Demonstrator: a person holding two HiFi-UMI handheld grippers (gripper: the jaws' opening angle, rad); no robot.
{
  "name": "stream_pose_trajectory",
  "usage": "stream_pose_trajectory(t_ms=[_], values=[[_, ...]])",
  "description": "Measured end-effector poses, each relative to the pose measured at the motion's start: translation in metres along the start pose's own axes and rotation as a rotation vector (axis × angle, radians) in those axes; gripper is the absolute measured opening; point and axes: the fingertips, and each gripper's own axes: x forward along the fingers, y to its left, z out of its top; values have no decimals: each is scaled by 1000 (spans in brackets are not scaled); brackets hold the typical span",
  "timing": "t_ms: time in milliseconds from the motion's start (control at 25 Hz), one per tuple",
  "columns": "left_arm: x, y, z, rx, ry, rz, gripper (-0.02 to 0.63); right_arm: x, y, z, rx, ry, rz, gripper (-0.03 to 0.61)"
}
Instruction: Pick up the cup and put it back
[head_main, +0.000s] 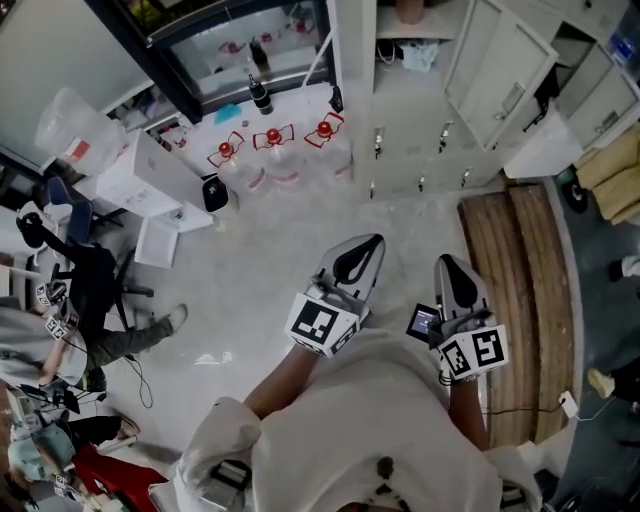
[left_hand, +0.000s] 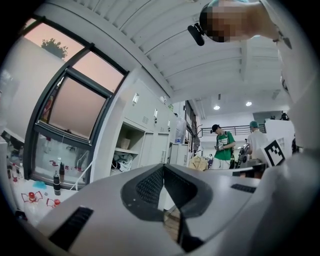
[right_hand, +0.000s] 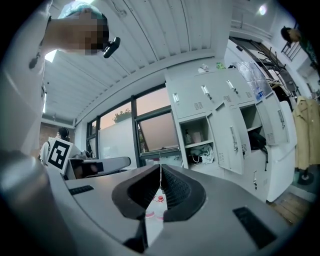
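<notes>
I see no cup in any view. My left gripper (head_main: 366, 246) is held level over the pale floor, jaws shut with nothing between them; in the left gripper view its tips (left_hand: 163, 166) meet in front of grey lockers. My right gripper (head_main: 447, 263) is beside it on the right, also shut and empty; in the right gripper view its tips (right_hand: 160, 166) meet in front of a window and open lockers. Both point toward the far wall.
Three clear water jugs with red caps (head_main: 272, 140) stand on the floor below a window ledge with a dark bottle (head_main: 260, 95). Grey lockers (head_main: 500, 80) line the far right, some with open doors. Wooden boards (head_main: 515, 290) lie at right. People stand far off (left_hand: 223, 145).
</notes>
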Motion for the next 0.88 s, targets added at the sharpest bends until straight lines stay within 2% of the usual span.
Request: stream_pose_trajectory(t_ms=[360,680,880], values=[[12,43,-3,-19,13,25,9,43,-6,-6,5,22,5,26],[45,66,-10,-14,27,65,8,78,-34,-10,19,35,40,26],[84,72,-9,-15,15,107,9,103,-73,-6,31,44,84,26]])
